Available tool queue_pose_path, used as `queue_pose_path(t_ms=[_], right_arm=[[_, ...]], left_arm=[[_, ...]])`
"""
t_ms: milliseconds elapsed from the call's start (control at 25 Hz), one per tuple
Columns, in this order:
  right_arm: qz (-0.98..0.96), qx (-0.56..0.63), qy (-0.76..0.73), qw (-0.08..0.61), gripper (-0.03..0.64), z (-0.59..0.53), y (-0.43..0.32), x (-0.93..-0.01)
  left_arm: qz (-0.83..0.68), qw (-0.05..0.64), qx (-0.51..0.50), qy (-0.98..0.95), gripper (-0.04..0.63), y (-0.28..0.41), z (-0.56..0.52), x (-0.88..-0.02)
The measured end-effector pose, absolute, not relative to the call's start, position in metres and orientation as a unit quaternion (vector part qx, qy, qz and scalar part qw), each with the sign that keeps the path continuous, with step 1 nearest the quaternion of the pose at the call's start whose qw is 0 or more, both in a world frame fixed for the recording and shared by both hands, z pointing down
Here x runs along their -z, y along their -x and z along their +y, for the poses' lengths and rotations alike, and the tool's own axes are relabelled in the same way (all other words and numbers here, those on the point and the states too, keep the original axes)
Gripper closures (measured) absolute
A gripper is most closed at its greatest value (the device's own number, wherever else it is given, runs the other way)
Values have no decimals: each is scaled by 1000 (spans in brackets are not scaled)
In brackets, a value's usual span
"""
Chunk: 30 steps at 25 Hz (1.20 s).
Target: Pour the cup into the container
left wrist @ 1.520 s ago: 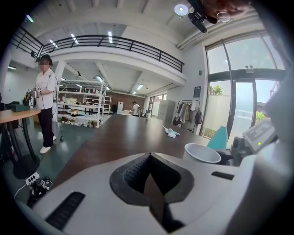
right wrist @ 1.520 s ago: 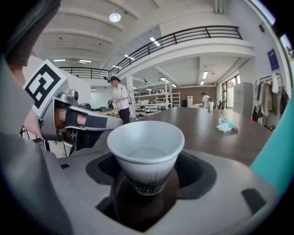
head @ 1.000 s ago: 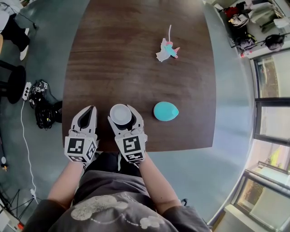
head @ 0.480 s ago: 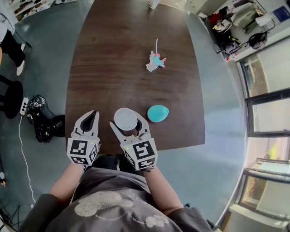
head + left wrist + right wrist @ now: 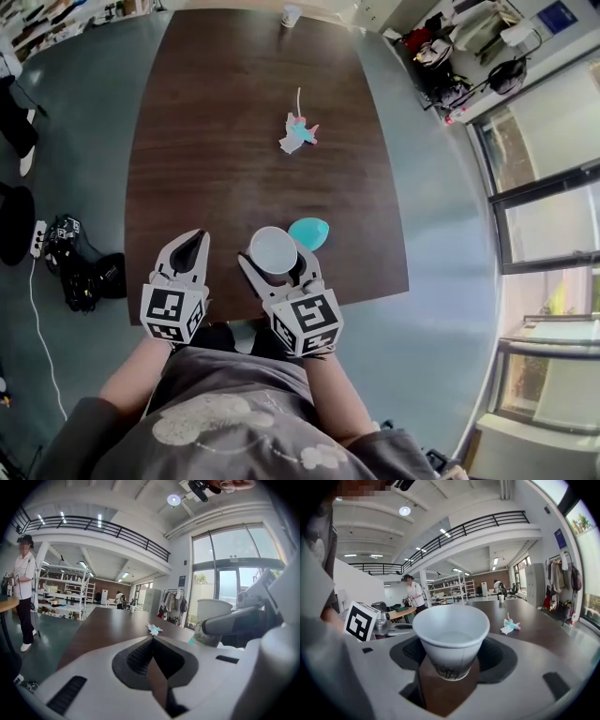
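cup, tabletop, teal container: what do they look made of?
Cup: thin matte white paper, rolled rim, print near base.
Tabletop: dark wood or wood-look laminate, visible grain, satin sheen.
Teal container: smooth, uniform colour, likely plastic or silicone; too small to confirm.

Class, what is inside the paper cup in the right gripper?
Inside the paper cup, clamped by the right gripper, only white wall and a pale flat surface show; whether that is liquid or bare bottom cannot be told.

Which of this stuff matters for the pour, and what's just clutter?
Job: paper cup, held in the right tool; teal container on the table.
Clutter: small toy mid-table; white cup at the far end.
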State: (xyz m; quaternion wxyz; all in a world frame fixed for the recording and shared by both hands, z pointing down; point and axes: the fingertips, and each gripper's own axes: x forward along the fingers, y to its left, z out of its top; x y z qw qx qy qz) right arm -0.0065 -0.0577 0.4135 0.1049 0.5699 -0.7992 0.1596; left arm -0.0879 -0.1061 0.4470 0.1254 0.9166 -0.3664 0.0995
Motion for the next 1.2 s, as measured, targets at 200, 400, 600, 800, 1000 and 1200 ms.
queue_pose_path(t_ms=[200,400,600,800,1000,1200], right_arm=[[-808,-146,-557,124,322,-45,-18,-413],[-818,-144,-542,127,322,-33,-56,-410],[-827,-141,-529,128,322,-21,-101,-410],[-828,-148,-525,128,322,-15,-145,-417],[-834,-136,-514,149,322,-17,-177,-426],[-840,-138,-490,187,322,-21,-190,-444]], left_arm=[[-377,120,-98,-913,588,67,-101,-442],[-393,120,-92,-907,588,29,-91,-435],[-409,118,-87,-900,588,-10,-81,-431],[-425,117,-87,-894,588,-37,-74,-433],[-437,119,-86,-888,588,-59,-70,-435],[-435,120,-80,-889,588,-79,-62,-433]])
